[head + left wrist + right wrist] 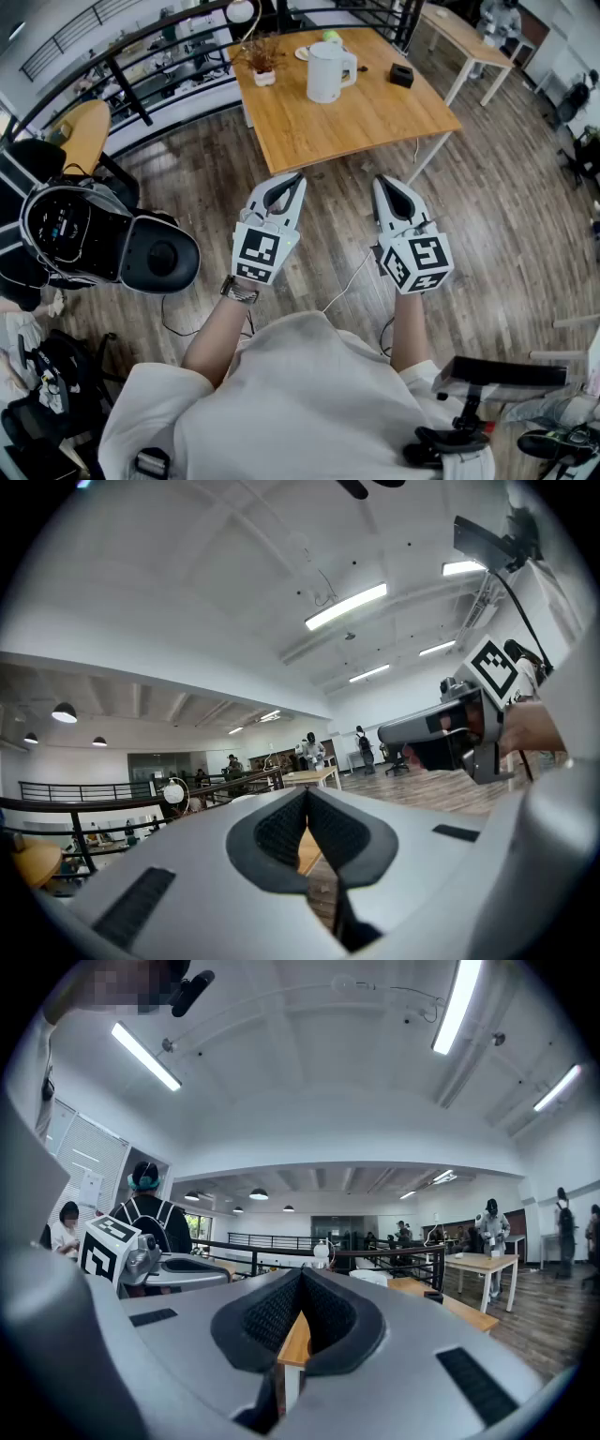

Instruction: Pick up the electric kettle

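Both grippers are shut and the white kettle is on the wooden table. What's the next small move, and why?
Probably step toward the table, opening the right gripper on the way: the kettle stands well beyond it and the left gripper, both shut and empty, and its handle faces right.

A wooden table (375,122) stands on plank flooring (511,216) straight ahead of the left gripper (298,178) and the right gripper (380,180). It carries a small potted plant (262,66) at its far-left corner, a black box (401,75) towards the right, and a plate (303,53) at the far edge. A black railing (141,89) runs beyond it. A black-and-white domed machine (94,239) sits left of the left gripper. A second table (469,42) stands far off to the right. A pale cable (349,279) trails between the two grippers.
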The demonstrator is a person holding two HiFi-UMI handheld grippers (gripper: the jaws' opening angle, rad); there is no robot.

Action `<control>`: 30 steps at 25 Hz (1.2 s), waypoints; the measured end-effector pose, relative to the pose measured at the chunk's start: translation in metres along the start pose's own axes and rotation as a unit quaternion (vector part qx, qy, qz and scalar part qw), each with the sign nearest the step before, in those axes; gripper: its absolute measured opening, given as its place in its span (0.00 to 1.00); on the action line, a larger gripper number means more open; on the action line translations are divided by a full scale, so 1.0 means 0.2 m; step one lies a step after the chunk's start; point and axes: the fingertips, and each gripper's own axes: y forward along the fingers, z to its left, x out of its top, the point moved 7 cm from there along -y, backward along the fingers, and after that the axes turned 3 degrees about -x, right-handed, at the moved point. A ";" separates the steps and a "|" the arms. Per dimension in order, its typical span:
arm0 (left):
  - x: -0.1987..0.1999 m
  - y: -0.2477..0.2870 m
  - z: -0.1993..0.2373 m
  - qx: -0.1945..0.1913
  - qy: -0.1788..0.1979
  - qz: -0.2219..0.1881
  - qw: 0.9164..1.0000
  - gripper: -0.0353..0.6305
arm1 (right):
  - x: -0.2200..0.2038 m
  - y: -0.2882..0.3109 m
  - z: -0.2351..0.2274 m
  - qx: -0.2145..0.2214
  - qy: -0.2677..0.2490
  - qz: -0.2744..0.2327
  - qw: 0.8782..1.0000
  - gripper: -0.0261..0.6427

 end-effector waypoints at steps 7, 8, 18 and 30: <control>0.00 0.04 0.00 0.006 0.004 -0.004 1.000 0.06 | -0.02 0.01 -0.05 0.000 0.015 -0.009 1.000 0.05; 0.00 0.05 -0.01 0.007 0.004 -0.003 1.000 0.06 | -0.03 0.00 -0.06 0.000 0.015 -0.008 1.000 0.05; -0.03 0.16 -0.10 0.029 -0.002 0.007 1.000 0.06 | -0.09 0.00 -0.24 0.015 0.022 0.003 1.000 0.05; -0.07 0.47 -0.08 0.044 -0.010 0.014 0.999 0.06 | -0.16 0.14 -0.54 0.025 0.029 0.021 0.999 0.05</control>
